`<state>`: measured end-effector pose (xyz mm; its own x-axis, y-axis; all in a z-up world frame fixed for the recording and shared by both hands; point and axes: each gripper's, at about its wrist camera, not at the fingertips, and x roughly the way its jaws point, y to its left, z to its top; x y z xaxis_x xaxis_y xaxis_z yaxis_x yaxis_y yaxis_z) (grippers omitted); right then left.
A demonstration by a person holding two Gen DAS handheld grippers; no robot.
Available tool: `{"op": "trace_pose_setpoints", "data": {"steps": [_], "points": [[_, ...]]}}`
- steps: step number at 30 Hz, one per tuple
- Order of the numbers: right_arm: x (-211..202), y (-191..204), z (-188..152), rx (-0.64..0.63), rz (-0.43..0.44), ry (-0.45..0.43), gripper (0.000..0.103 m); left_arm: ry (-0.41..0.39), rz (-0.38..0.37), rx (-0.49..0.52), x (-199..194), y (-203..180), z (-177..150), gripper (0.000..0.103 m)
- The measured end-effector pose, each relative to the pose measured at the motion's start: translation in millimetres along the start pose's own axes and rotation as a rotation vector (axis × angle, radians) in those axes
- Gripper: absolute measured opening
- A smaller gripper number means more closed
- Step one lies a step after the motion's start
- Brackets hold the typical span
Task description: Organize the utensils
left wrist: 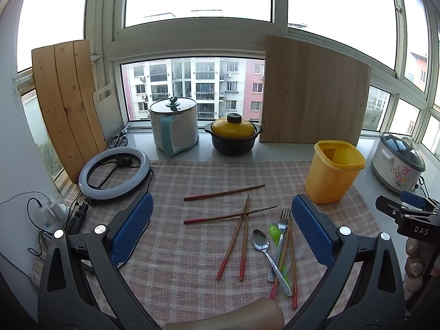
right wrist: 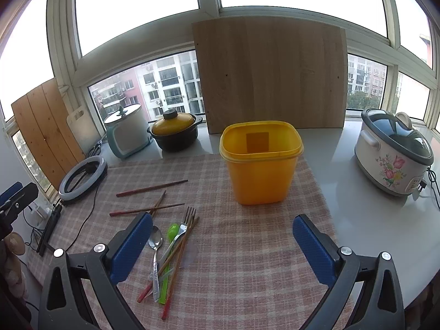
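Note:
Several red-tipped wooden chopsticks [left wrist: 224,192] [right wrist: 151,188] lie scattered on a checked cloth [left wrist: 176,247] [right wrist: 242,261]. Beside them lie a metal spoon [left wrist: 260,242] [right wrist: 155,240], a metal fork [left wrist: 283,221] [right wrist: 187,221] and a green plastic spoon [left wrist: 274,232] [right wrist: 172,231] in a loose pile. An empty yellow plastic container [left wrist: 334,172] [right wrist: 260,162] stands upright at the cloth's far side. My left gripper [left wrist: 222,228] hovers open above the utensils. My right gripper [right wrist: 222,244] is open and empty in front of the container, the pile by its left finger.
A ring light [left wrist: 114,173] [right wrist: 82,177] lies at the left. A white pot [left wrist: 174,123], a yellow-lidded black casserole [left wrist: 233,136] [right wrist: 174,130], wooden boards [left wrist: 313,93] [right wrist: 272,77] and a flowered rice cooker [left wrist: 397,162] [right wrist: 393,151] line the windowsill. Cables run at the left edge.

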<state>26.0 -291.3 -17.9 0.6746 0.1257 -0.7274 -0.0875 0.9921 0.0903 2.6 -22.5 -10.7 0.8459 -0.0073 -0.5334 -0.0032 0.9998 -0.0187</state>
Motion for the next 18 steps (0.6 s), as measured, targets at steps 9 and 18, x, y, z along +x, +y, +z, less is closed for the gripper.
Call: {"op": "trace_pose_setpoints", "data": {"steps": [9, 18], "points": [[6, 3, -6, 0.012, 0.015, 0.015, 0.102, 0.026, -0.025, 0.013, 11, 1, -4, 0.102], [26, 9, -23, 0.043, 0.063, 0.082, 0.093, 0.086, -0.058, 0.069, 43, 37, -2, 0.102]]}}
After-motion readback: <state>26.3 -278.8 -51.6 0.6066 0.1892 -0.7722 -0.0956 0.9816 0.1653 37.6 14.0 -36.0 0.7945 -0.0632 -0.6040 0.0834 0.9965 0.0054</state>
